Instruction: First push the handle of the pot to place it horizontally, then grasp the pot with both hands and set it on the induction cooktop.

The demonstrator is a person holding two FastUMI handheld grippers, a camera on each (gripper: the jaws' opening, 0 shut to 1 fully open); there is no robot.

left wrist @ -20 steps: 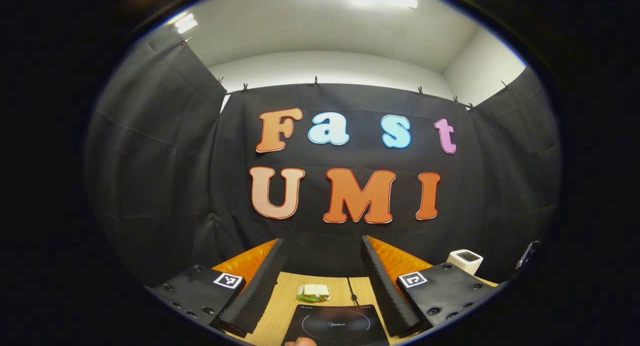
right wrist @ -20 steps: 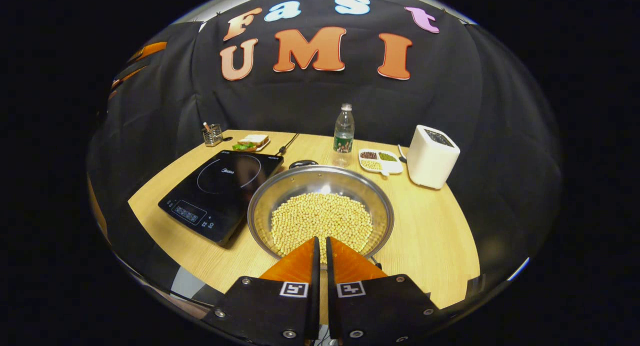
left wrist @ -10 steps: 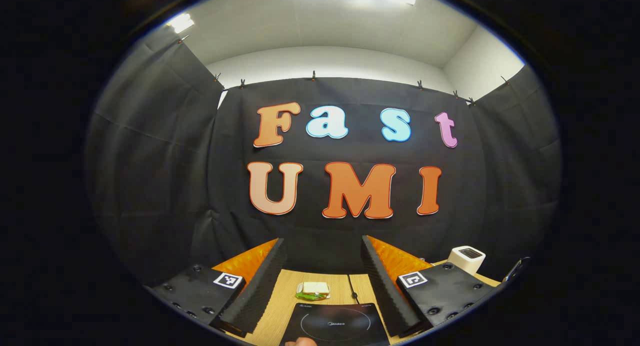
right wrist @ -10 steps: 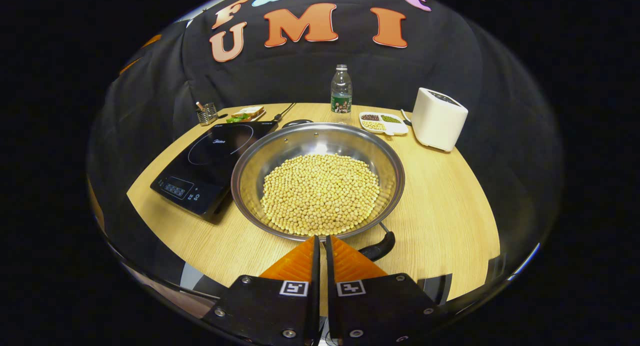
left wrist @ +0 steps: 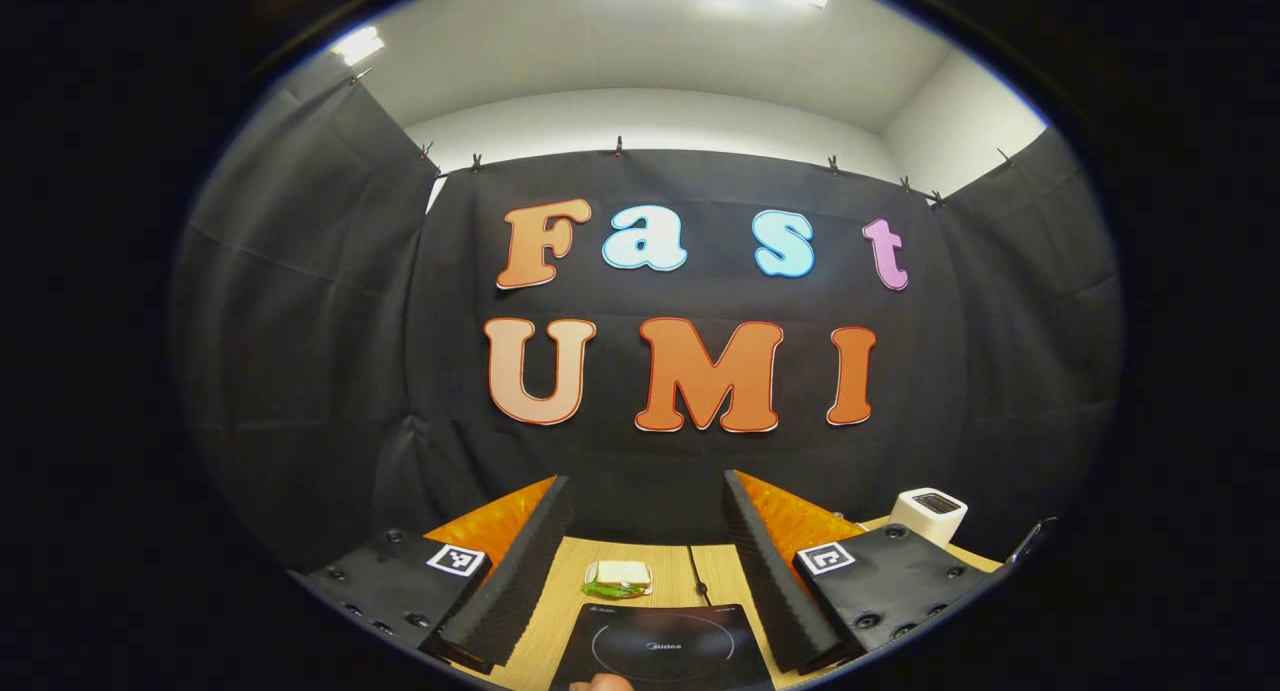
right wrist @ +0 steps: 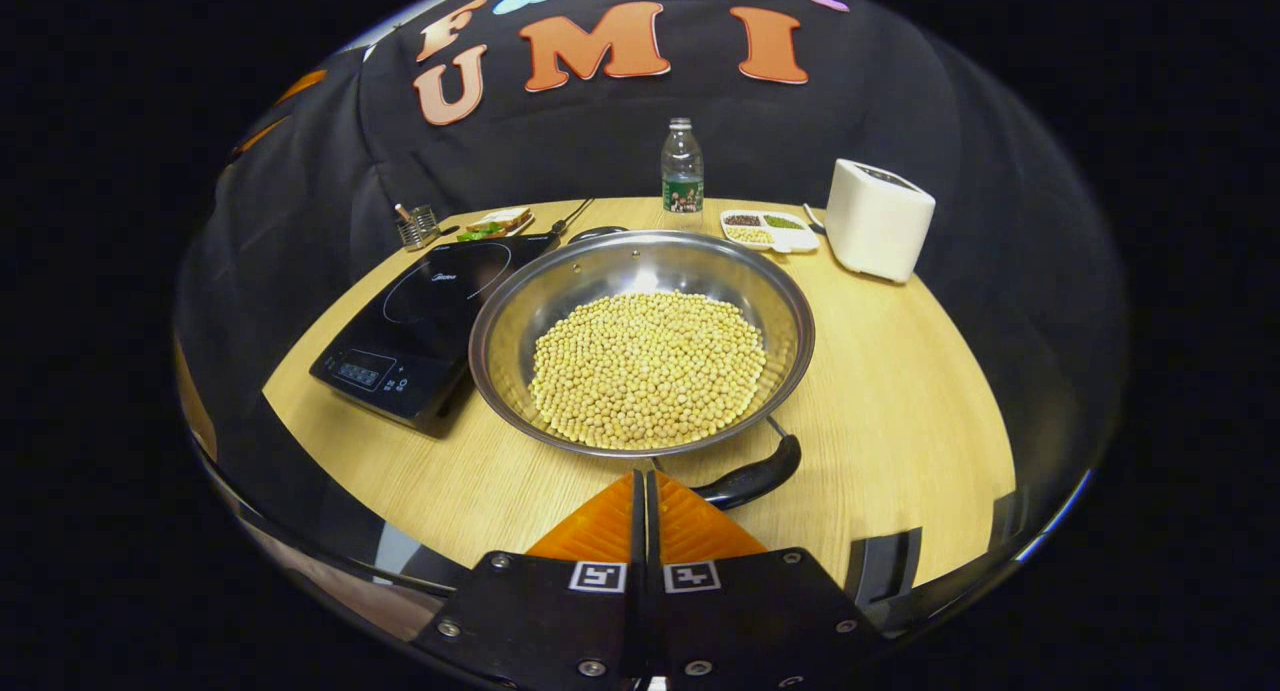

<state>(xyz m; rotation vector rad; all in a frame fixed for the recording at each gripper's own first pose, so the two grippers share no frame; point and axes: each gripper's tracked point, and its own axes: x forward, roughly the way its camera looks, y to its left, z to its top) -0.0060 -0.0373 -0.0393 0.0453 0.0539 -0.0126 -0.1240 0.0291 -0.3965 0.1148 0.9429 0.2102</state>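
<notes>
Right hand-held gripper (right wrist: 646,481) is pinched closed on nothing, hovering just short of the pot's handle (right wrist: 752,479). Pot (right wrist: 641,339) (full of beans) sits on the worktop (right wrist: 900,371) beside the induction cooktop (right wrist: 420,316). Left hand-held gripper (left wrist: 645,516) gapes wide, empty.

Two grippers, one spread, one closed.
The left gripper (left wrist: 645,531) sits at the lower centre of the left gripper view, fingers wide apart and holding nothing. The right gripper (right wrist: 645,496) sits bottom centre of the right gripper view, fingers pressed together, empty.
</notes>
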